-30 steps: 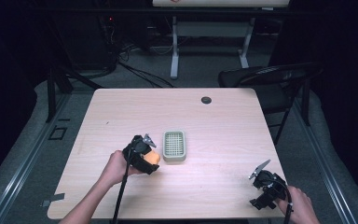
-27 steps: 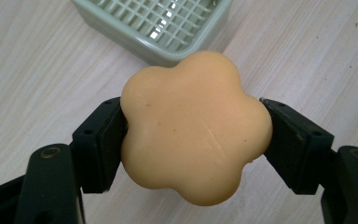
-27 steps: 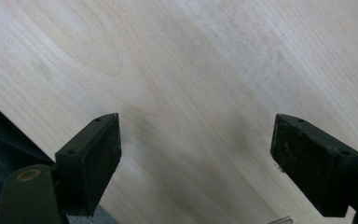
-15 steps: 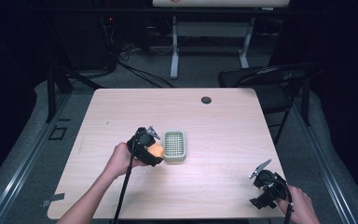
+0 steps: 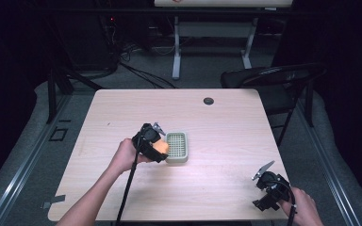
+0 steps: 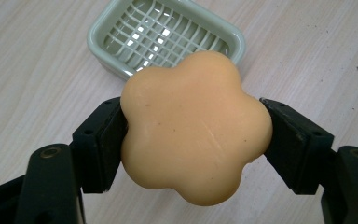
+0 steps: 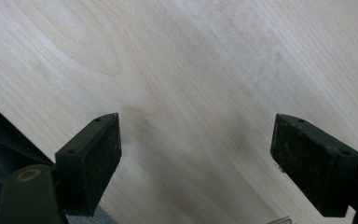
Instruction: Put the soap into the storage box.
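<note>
Soap [image 6: 193,128], flower-shaped, sits clamped between the left gripper [image 5: 156,145] pads at frame centre, just short of the green dish [image 6: 121,53] above. Best centred over the grid before lowering. Right gripper [image 7: 200,158] gapes wide, holding nothing.

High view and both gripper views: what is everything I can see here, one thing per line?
soap: one, orange, flower-shaped, clamped in the left gripper just short of the dish
soap dish: one, pale green with a grid floor, middle of the table
table: one, light wood
round black cap: one, at the table's far edge
folding chair: one, black, beyond the table's right side
left gripper: one, black, shut on the soap, held in the person's left hand
right gripper: one, black, jaws wide apart over bare table at the near right corner, in the right hand
</note>
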Tool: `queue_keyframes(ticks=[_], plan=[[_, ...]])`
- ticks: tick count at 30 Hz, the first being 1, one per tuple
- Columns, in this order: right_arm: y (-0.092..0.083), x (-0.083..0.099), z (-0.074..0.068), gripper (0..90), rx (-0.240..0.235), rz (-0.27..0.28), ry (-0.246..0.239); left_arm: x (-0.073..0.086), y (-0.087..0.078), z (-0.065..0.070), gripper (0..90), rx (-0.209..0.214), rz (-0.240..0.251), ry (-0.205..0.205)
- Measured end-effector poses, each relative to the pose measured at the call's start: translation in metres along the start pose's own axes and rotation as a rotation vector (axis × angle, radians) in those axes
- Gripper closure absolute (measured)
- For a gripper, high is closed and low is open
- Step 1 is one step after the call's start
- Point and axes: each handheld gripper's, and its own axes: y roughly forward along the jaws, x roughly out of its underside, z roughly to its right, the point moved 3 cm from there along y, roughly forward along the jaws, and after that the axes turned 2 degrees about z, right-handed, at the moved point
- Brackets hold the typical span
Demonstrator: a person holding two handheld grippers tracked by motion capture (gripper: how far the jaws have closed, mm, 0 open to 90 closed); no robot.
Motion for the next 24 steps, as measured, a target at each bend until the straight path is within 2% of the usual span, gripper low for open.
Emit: queue_keyframes(ticks=[6,24], plan=[[-0.001,0.000,0.000,15.8,-0.011,0.004,0.003,-0.005,0.002,-0.002,27.3,-0.001,0.002,0.001],[-0.001,0.000,0.000,15.8,-0.002,-0.003,-0.003,-0.022,0.008,-0.009,27.3,-0.010,-0.003,0.004]])
